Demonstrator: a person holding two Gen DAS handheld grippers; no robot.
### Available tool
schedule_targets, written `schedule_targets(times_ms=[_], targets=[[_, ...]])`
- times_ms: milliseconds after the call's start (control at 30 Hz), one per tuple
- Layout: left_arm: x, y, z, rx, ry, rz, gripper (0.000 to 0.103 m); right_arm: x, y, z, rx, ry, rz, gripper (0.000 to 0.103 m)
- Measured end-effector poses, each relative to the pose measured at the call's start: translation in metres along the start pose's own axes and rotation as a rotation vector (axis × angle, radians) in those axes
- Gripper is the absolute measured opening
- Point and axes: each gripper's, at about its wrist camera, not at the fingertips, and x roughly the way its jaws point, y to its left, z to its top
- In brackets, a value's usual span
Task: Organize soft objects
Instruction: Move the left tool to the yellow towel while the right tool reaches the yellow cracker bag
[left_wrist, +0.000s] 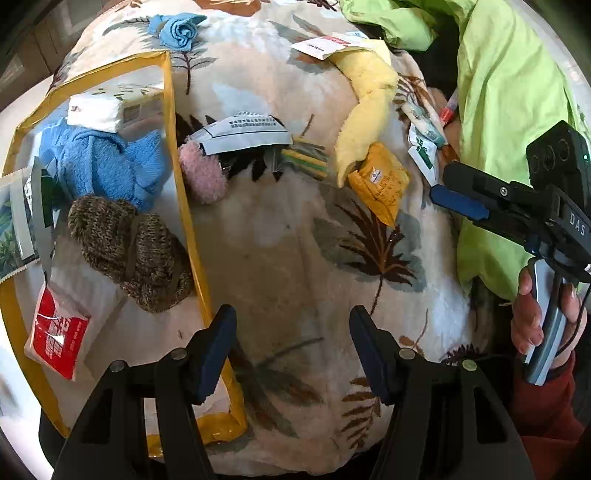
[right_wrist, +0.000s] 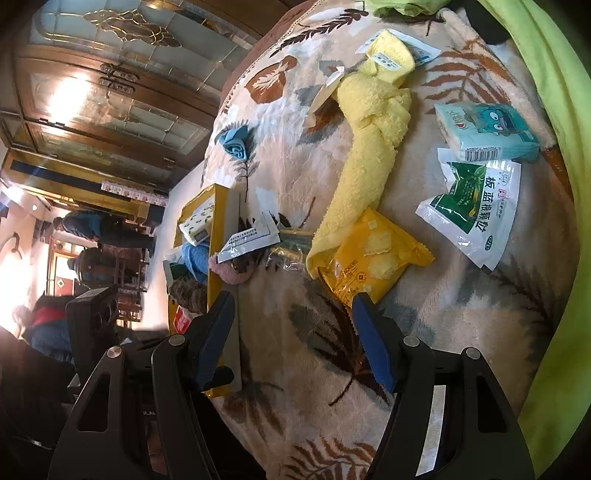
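Soft stuff is split: clear yellow-trimmed bag (left_wrist: 177, 177) on the left already has the blue fleece towel (left_wrist: 107, 162) and the brown knit hat (left_wrist: 129, 251) inside, plus a white tissue pack (left_wrist: 98, 109) and a red wet-wipe pack (left_wrist: 55, 332). Outside on the leaf-print blanket (left_wrist: 295, 295): pink fuzzy item (left_wrist: 201, 173) touching the bag's edge, yellow towel (left_wrist: 365, 110), small rolled blue cloth (left_wrist: 181, 31) far up. I'd take the yellow towel next. Its long axis runs away from me, near end draped over the orange snack packet (right_wrist: 373, 258), far end bunched among white sachets. From my right hand-held gripper (right_wrist: 295, 332) the near end lies just ahead, slightly left of centre; right fingertip (right_wrist: 364, 306) sits at the orange packet's near edge, can't tell if touching. That gripper's open, nothing between the jaws. My left hand-held gripper (left_wrist: 293, 347) is also open and empty, over bare blanket just beside the bag's rim, pointing steeply down; towel is well up and to its right, pink item closer, up-left. So right is nearer for the towel, left for the pink one. Risk I see: pinching the packet with the towel end. Green-white granule sachet (right_wrist: 469, 210) and teal tissue pack (right_wrist: 487, 129) lie right of the towel, clear of the path. Lime-green jacket (left_wrist: 509, 110) along the right edge.
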Motion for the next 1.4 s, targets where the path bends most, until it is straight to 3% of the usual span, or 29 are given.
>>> schedule_targets(times_ms=[67,133,267,533,700,800,900,1000,1100,1267,1400], targets=[[-0.002,-0.002,0.0,-0.01,-0.01,-0.03,0.068,0.001,0.0,0.0,0.0,0.002,-0.001,0.067],[0.0,-0.003,0.002,-0.029,-0.016,-0.058,0.077,0.002,0.0,0.0,0.002,0.003,-0.002,0.067],[0.005,-0.003,0.002,-0.07,0.016,-0.078,0.078,0.002,0.0,-0.001,-0.001,0.008,-0.002,0.067],[0.018,-0.033,-0.006,0.011,0.056,-0.032,0.078,-0.002,0.003,0.0,-0.019,-0.002,-0.012,0.067],[0.028,-0.032,-0.008,-0.034,-0.005,-0.003,0.078,-0.01,0.013,-0.004,-0.079,-0.031,-0.103,0.067],[0.045,-0.029,-0.008,-0.097,0.006,-0.066,0.078,-0.011,0.014,-0.003,-0.095,-0.043,-0.152,0.067],[0.05,-0.036,-0.008,-0.084,-0.032,-0.006,0.078,-0.006,0.002,-0.001,-0.037,-0.022,-0.147,0.067],[0.046,-0.041,-0.003,-0.073,-0.056,-0.032,0.078,-0.001,-0.014,0.001,0.04,-0.019,-0.166,0.067],[0.033,-0.041,0.006,-0.069,-0.089,-0.007,0.078,0.002,-0.029,0.002,0.13,-0.035,-0.153,0.067],[0.006,-0.033,0.036,-0.101,-0.158,-0.025,0.078,0.02,-0.042,0.005,0.215,-0.029,-0.197,0.067],[-0.002,-0.029,0.065,-0.113,-0.188,0.02,0.078,0.029,-0.041,0.007,0.226,-0.037,-0.211,0.067]])
